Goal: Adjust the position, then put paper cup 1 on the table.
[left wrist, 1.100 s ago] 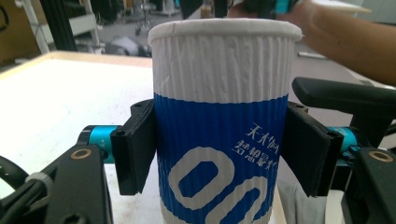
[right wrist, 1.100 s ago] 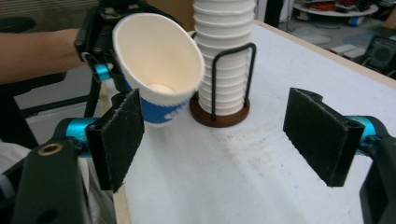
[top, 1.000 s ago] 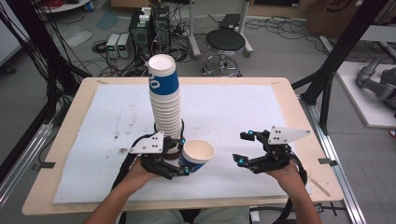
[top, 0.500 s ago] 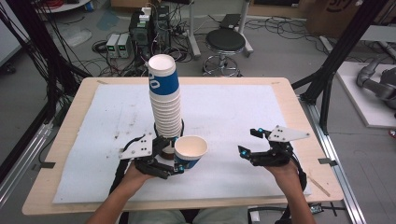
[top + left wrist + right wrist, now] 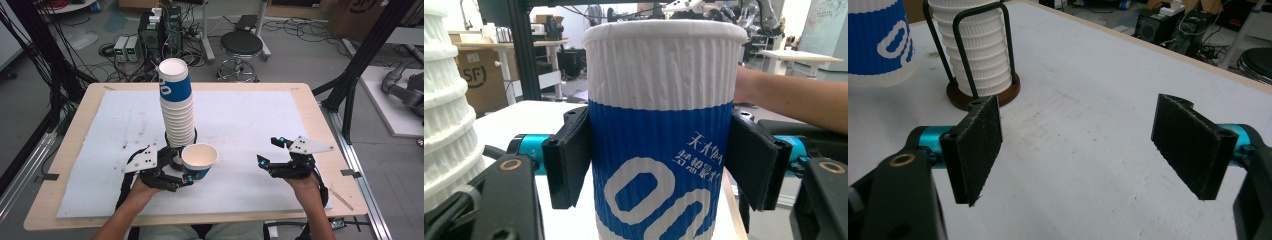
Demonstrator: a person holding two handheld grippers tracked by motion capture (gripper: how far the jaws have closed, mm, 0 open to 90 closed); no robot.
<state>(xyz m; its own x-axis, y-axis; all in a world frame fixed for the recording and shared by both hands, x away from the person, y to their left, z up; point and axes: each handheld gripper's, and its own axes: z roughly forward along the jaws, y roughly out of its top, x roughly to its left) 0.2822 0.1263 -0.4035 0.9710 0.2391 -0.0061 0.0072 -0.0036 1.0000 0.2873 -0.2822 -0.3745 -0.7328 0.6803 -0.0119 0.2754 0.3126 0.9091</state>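
Left gripper is clamped on a single cup, both pads pressed flat against the blue band of its ribbed wall, one at 9 o'clock and one at 3 o'clock in the left gripper view. The cup stands upright, mouth up, white above and blue below. In the high view it sits at 5 o'clock from the stack, just beside its foot. The stack is a tall column of nested cups in a wire holder on a round dark base, leaning slightly, on the white mat covering the table.

Right gripper is at 3 o'clock from the cup, well apart from it, over bare mat. Its jaws stand wide apart with nothing between them; the right gripper view shows mat through the gap
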